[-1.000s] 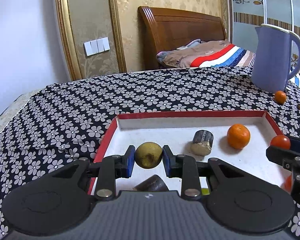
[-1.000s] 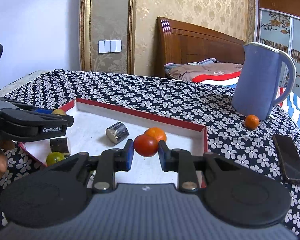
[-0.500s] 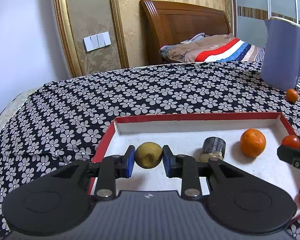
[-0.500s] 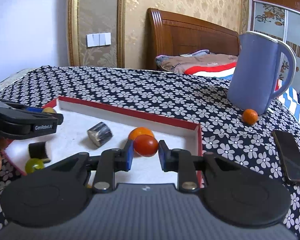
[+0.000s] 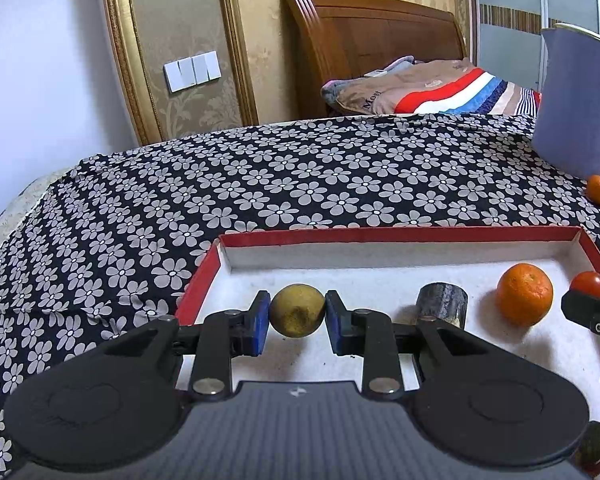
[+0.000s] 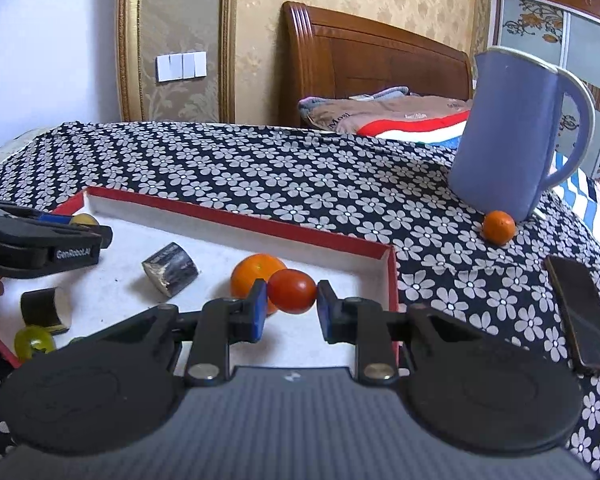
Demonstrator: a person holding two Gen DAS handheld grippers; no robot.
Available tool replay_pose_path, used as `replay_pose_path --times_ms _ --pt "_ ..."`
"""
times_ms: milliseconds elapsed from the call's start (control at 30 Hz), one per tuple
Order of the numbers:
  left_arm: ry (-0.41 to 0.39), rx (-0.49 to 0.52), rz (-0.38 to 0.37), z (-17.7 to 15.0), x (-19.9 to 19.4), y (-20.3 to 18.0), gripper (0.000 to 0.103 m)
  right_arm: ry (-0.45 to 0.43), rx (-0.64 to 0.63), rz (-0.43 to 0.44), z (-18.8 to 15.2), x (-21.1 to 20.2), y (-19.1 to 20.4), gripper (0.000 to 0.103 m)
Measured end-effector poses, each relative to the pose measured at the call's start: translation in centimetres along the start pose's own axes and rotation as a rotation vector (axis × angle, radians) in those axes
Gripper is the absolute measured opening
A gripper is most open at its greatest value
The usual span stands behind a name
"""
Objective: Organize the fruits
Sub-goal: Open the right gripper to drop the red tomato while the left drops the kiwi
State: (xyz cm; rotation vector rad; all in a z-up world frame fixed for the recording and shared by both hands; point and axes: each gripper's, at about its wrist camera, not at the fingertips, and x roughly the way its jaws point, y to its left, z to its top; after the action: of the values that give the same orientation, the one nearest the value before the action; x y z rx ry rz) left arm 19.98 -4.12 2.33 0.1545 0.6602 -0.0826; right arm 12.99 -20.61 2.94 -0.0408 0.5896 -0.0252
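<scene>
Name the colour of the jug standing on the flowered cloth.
Lavender blue jug; the right wrist view shows it best.

The red box (image 6: 236, 218) has a low wall all round, so a hand-held gripper must go in from above. Inside, the far strip of white floor is bare. In the middle lie a dark stub (image 6: 171, 269) and an orange (image 6: 252, 270), with a gap between them. Near the left corner sit another stub (image 6: 44, 308) and a green fruit (image 6: 34, 342) (close together). Outside, the flowered tabletop (image 5: 260, 184) is wide open on the left. On the right stand a blue jug (image 6: 512, 140), a small orange (image 6: 499, 227) touching it, and a phone (image 6: 584, 316).
</scene>
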Motion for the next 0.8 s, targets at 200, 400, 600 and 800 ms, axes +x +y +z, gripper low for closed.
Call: replay_pose_path --times_ms 200,400,600,800 --pt "0.002 -0.006 -0.003 0.01 0.26 0.06 0.029 0.005 0.008 -0.019 -0.11 0.32 -0.33 0.033" --pt "0.01 -0.004 -0.005 -0.18 0.28 -0.03 0.029 -0.016 -0.002 -0.029 -0.1 -0.17 -0.3 0.042" --pt "0.021 -0.028 -0.008 -0.22 0.46 0.29 0.029 -0.008 -0.002 -0.021 -0.27 -0.2 -0.32 0.042" --pt "0.02 -0.046 -0.022 -0.29 0.07 0.45 0.047 -0.012 -0.002 -0.017 -0.54 -0.57 -0.28 0.042"
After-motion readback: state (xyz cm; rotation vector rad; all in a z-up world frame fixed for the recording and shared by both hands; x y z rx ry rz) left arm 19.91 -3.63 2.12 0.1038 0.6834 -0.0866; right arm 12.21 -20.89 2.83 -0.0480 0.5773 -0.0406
